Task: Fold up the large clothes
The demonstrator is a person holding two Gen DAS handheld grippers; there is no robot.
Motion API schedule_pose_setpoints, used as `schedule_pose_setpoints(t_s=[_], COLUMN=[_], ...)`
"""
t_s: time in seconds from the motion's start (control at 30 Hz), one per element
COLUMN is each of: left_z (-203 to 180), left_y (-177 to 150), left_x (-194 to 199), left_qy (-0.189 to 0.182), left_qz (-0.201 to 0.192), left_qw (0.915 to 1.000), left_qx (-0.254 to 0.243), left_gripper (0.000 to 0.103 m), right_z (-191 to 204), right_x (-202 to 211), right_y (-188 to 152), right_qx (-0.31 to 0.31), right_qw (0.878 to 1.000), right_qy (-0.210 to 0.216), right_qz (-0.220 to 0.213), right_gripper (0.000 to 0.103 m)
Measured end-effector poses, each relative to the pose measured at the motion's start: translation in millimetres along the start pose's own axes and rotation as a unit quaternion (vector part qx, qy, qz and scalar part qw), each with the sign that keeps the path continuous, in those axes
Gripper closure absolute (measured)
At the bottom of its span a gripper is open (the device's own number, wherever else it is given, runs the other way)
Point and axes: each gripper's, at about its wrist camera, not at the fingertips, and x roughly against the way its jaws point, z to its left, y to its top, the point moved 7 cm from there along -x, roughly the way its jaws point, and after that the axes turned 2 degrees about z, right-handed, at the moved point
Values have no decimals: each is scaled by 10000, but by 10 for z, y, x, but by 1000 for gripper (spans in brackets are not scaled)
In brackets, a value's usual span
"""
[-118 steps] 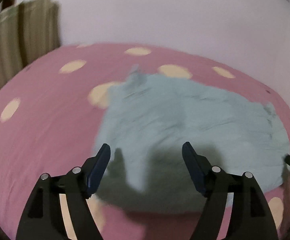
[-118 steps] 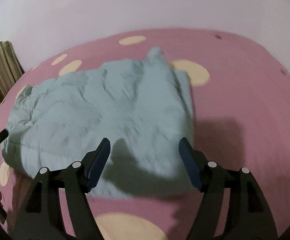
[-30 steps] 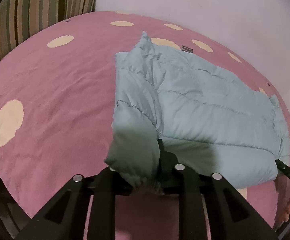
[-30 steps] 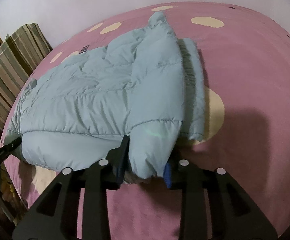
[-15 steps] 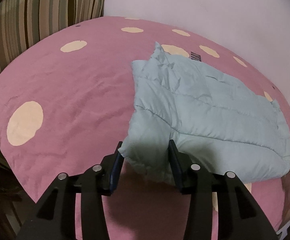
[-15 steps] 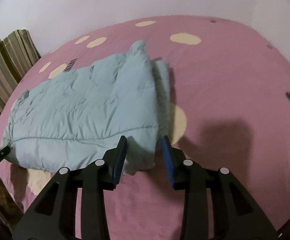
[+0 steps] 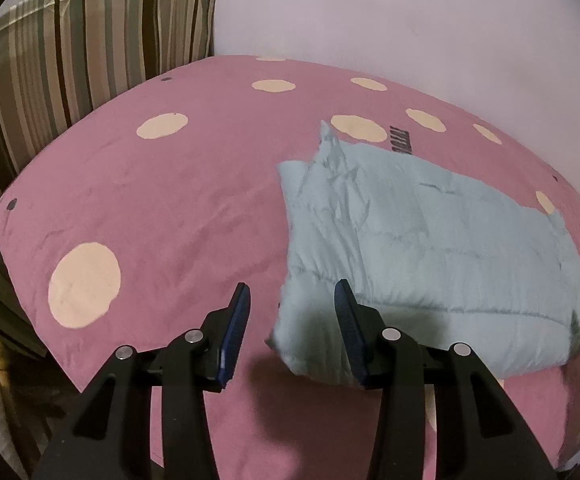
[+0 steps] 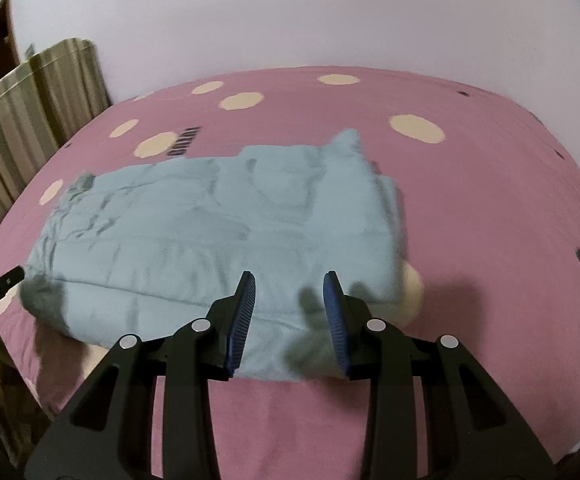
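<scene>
- My left gripper (image 7: 292, 334) has its fingers (image 7: 236, 330) apart, with nothing clamped between them; they hover just above the near left corner of the jacket.
- My right gripper (image 8: 289, 322) also has its fingers (image 8: 335, 320) spread, holding nothing, and hangs over the jacket's near edge toward its right end.
- The light blue quilted jacket (image 7: 422, 248) lies folded into a long, puffy rectangle on the bed (image 7: 162, 208), loose from both of my tools.
- In the right wrist view the jacket (image 8: 218, 240) stretches leftward from my fingers, and a narrower layer sticks out along its right edge.
- A small peak of fabric stands up at the jacket's far corner in both views.
- The bed is covered in a pink sheet with cream dots; one large dot (image 7: 84, 285) sits near the left edge, well apart from the jacket.
- A dark printed mark (image 7: 399, 145) on the sheet lies just beyond the jacket's far edge.
- A striped fabric panel (image 7: 86, 36) stands past the bed's left side, against the pale wall (image 7: 410, 20).
- The tip of my left tool shows at the left edge of the right wrist view, near the jacket's left end.
</scene>
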Motion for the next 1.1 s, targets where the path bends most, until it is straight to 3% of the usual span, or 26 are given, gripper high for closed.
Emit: schedule_pose_setpoints(t_s=[0.27,0.5,0.83,1.1], left_z=[5,-2,-40,-162], left_y=[236,368,409,425], left_x=[-100,-211,-431,-564], left_qy=[200,407,561,589], left_qz=[-12,-35,96,155], left_qw=[9997,9989,9977,9969], left_qx=[-120,-242,-370,-489], left_gripper=[59,59,59,59], right_z=[649,972,1024,1044], right_x=[-260,-524,-1056,-1284], right_y=[246,431,261,123], right_qx=[497,598,605,818], right_qw=[9983,9975,9959,9939], right_qy=[291,349,153,-139], right_qz=[62,143,654,722], right_gripper=[68,68,68,67])
